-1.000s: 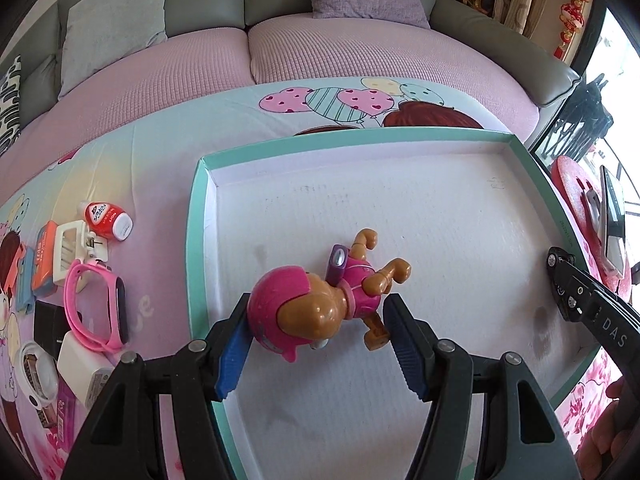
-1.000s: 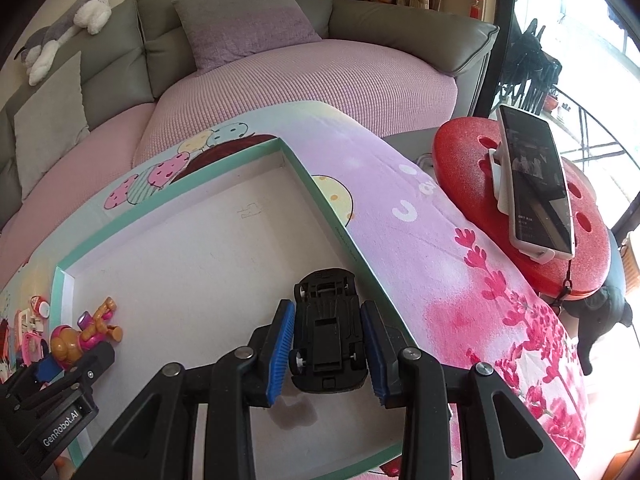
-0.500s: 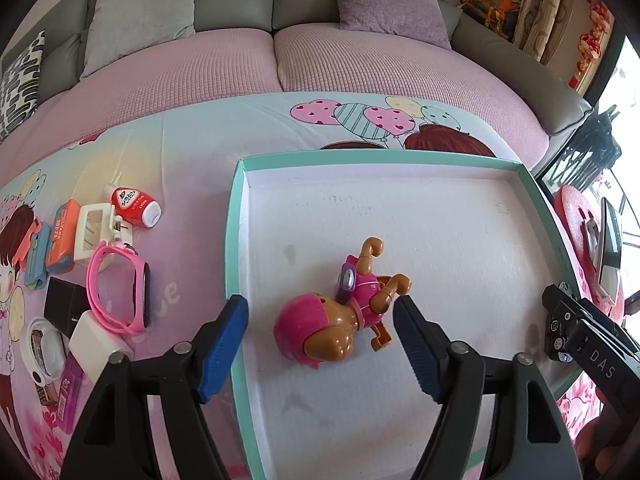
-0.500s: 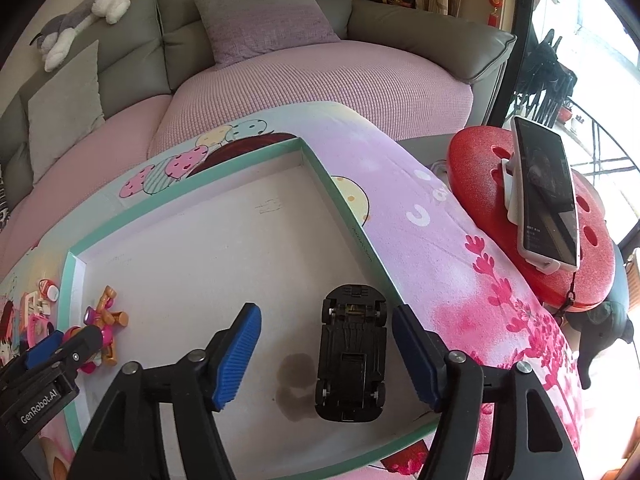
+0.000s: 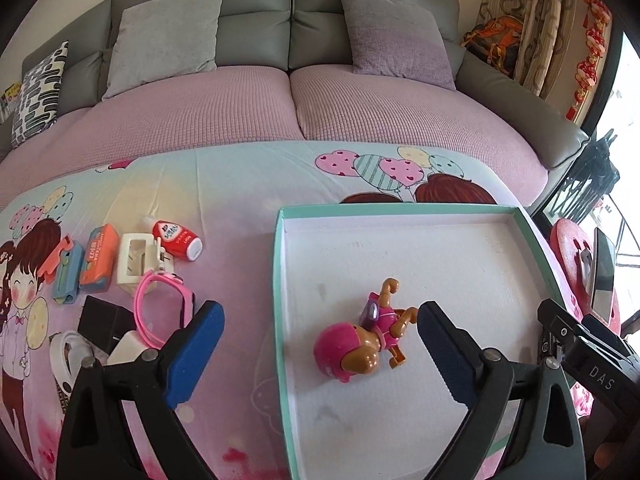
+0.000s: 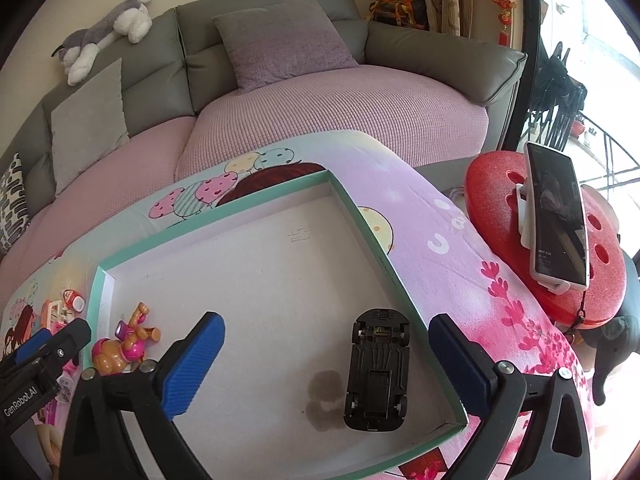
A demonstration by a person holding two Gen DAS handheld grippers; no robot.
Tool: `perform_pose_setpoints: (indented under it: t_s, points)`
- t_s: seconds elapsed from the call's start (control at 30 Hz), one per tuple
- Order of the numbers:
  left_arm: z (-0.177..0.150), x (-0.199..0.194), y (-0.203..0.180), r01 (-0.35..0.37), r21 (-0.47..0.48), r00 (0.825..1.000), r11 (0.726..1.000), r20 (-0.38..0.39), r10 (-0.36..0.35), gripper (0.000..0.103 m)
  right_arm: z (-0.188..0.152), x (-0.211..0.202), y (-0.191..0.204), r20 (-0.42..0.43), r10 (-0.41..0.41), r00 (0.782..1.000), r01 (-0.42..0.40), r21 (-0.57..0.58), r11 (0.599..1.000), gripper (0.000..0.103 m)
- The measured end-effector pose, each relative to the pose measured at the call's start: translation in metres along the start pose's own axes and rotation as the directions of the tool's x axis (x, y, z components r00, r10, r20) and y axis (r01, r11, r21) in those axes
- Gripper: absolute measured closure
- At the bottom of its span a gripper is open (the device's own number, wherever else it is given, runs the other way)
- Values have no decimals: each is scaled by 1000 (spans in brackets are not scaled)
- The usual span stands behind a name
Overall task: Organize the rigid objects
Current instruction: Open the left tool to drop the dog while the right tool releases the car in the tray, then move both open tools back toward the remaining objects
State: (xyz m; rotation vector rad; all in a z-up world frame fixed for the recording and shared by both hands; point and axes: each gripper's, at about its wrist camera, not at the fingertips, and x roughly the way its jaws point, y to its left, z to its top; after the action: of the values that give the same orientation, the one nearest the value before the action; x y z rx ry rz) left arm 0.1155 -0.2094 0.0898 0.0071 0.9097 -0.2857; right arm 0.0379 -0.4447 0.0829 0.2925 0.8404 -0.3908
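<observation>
Black plastic, underside up, the toy car [image 6: 377, 370] lies on the white floor of the shallow tray [image 6: 384, 256], close to the tray's near right corner and just beside its right wall, 4 small wheels showing and a grey stain on the floor at its left. It sits between the blue pads of the right tongs [image 6: 326, 360], which have just been opening and now stand wide, neither pad touching it. These tongs point steeply down over that corner, 1 finger above the tray floor, the other above the pink flowered cloth outside the right wall.

Toward the tray's near left side a toy pup figure [image 5: 360, 344] lies on its side: big pink helmet, tan face, pink vest, tan legs reaching toward the far edge. The left tongs [image 5: 318, 340] have also just been opening and stand wide and empty; the right pad is just beside the pup's legs, the left pad hangs outside the tray's left wall over the cloth. They too tilt steeply down.

Left of the tray, on the cartoon-printed cloth, a cluster of small things lies near that edge: a pink strap [image 5: 160, 308], a red bottle [image 5: 178, 239], a white holder [image 5: 136, 258], an orange case [image 5: 99, 260]. Beyond the far edge stands a sofa [image 5: 360, 112] with a mauve cover and grey cushions.
</observation>
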Motion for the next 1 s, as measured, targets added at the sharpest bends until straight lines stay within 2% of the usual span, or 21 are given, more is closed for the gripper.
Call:
perform_pose_setpoints:
  t_s: [0.13,0.27,0.5,0.77,1.0]
  points:
    - [6,-10,27,-54,-30,997,998,50,55,6,3,-4,14,20,39,999,-39,-23,999,0]
    - [9,-23,58,-139,-50,985,989,96,143,5,4,-8,35,34,72,997,-70,-77,995,0]
    - [5,-47,115,-232,-114,963,966,112,244,5,3,-22,79,53,186,981,-176,-154,972,0]
    - [-13,-60,169,-268,-215,952,939,90,292,5,-9,-32,137,29,246,969,-228,-282,932,0]
    - [-27,-77,204,-280,-240,947,929,90,308,5,-28,-38,188,-12,308,951,-291,-367,883,0]
